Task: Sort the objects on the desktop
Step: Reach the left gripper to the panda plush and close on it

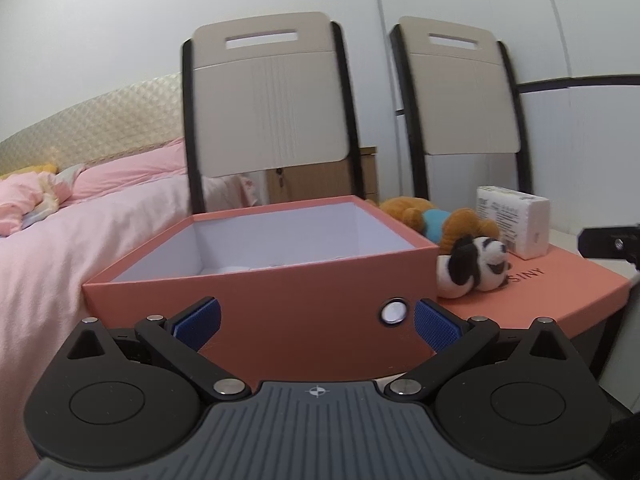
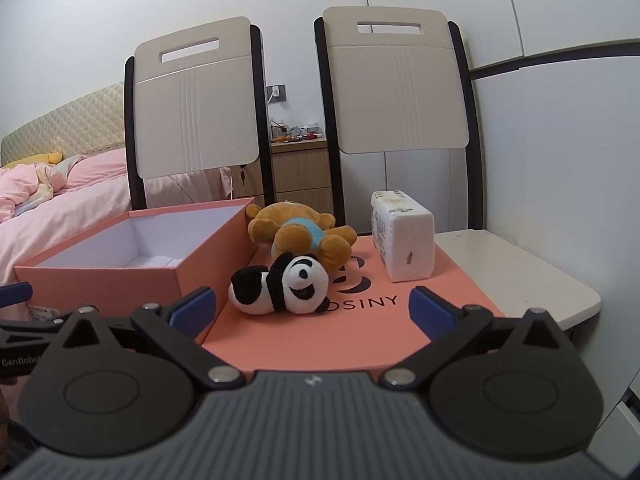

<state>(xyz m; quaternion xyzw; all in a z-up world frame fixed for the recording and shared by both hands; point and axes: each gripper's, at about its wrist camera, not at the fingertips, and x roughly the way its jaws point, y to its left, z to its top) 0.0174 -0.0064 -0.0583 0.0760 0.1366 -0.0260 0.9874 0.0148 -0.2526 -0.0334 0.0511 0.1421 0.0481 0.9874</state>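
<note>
An open salmon-pink box (image 1: 280, 304) (image 2: 120, 264) with a white inside stands on the left. Its flat lid (image 2: 360, 328) (image 1: 552, 288) lies to the right. On the lid lie a panda plush (image 2: 280, 284) (image 1: 476, 266), a brown bear plush (image 2: 304, 236) (image 1: 436, 220) and a white tissue pack (image 2: 402, 236) (image 1: 514, 226). My left gripper (image 1: 316, 322) is open and empty, facing the box's front wall. My right gripper (image 2: 312, 310) is open and empty, just short of the panda.
Two beige chairs (image 2: 196, 108) (image 2: 400, 88) stand behind the box and lid. A pink bed (image 1: 60, 232) lies to the left. A wooden nightstand (image 2: 300, 172) stands between the chairs. The white table top (image 2: 520, 272) shows right of the lid.
</note>
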